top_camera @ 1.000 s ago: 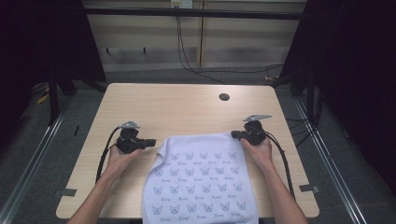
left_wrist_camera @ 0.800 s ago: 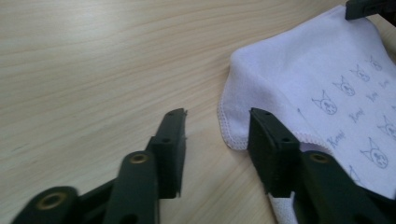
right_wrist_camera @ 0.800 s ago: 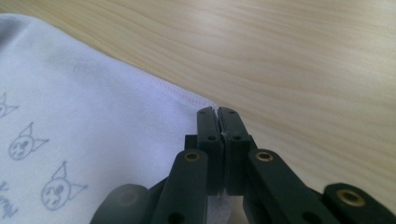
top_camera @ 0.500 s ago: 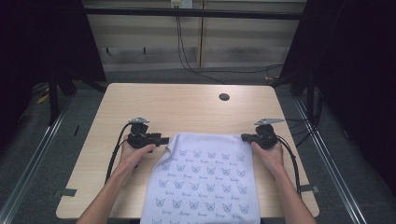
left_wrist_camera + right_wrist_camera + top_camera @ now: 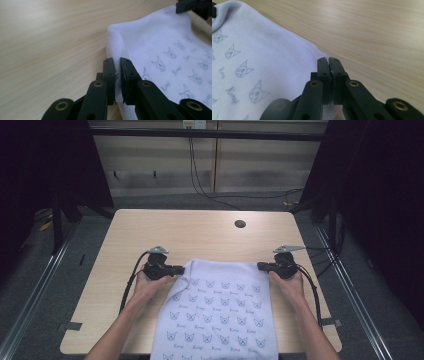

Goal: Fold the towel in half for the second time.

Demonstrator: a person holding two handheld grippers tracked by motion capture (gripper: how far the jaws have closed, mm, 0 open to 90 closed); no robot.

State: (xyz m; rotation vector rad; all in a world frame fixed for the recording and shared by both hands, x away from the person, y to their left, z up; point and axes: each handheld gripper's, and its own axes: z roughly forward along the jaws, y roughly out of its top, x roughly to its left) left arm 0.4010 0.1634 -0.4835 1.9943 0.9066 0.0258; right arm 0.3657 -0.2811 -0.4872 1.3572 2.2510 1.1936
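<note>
A white towel [image 5: 220,305] printed with small cat faces lies on the wooden table [image 5: 200,230] and hangs over its near edge. My left gripper [image 5: 179,269] is at the towel's far left corner, which curls up in a fold. In the left gripper view the jaws [image 5: 118,60] have just been closing and now pinch the towel [image 5: 162,42] at its rolled edge. My right gripper [image 5: 260,266] is at the far right corner. In the right gripper view it [image 5: 328,59] is shut on the hem of the towel [image 5: 262,50].
A small dark round hole [image 5: 240,224] sits in the tabletop at the far right. Bare wood stretches beyond the towel's far edge. Black cables trail from both grippers along the forearms. Dark floor and metal rails flank the table.
Both grippers have shifted to the right. The towel's far edge now runs straighter between them, and its left corner has curled up at the left gripper.
</note>
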